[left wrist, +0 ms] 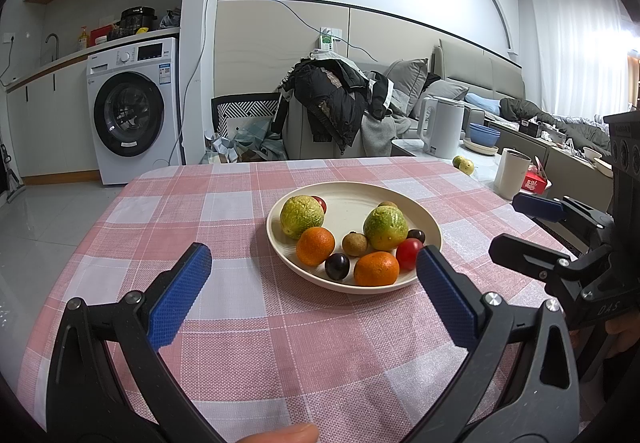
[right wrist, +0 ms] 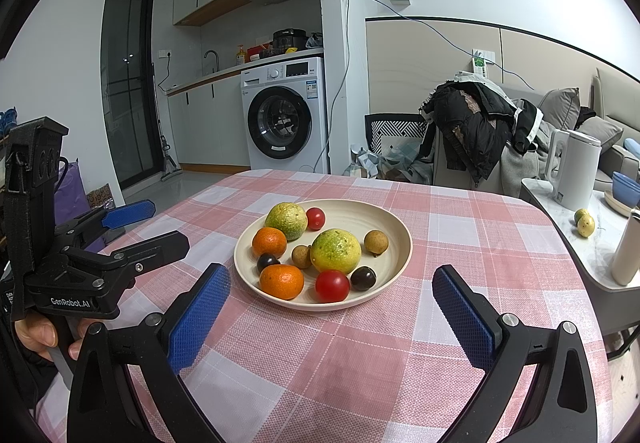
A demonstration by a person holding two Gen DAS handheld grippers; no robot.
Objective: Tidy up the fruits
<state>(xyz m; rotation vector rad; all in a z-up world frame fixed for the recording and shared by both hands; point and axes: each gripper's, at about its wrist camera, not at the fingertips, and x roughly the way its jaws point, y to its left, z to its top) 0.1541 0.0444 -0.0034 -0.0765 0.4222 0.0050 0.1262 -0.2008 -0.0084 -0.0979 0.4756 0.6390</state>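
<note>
Left gripper (left wrist: 314,267): blue-padded fingers spread wide, holding nothing, raised over the checked tablecloth (left wrist: 240,343) with the plate just ahead.
Right gripper (right wrist: 331,289): likewise wide and empty; the plate sits between and just beyond its fingertips.
Plate (right wrist: 394,227): cream, shallow, carrying all the table's fruit in a loose mix.
Green-yellow citrus: one (right wrist: 335,250) at the centre, one (right wrist: 286,220) toward the far left of the right gripper's view.
Mandarins: one (right wrist: 281,281) nearest the right gripper's left finger, one (right wrist: 269,241) behind it.
Cherry tomatoes: near one (right wrist: 332,285) at the front rim, far one (right wrist: 315,218) at the back.
Dark grapes (right wrist: 363,278): two, between the larger fruit.
Longans (right wrist: 376,241): two, small and brown.
Stage: mixed fruit on one plate fits either a gathered result or a pile awaiting sorting by kind.
Risk: round fruit touch one another; a finger pushed between them may roll a neighbour over the low rim.
Risk: soft tomatoes and grapes may split under a hard squeeze.
</note>
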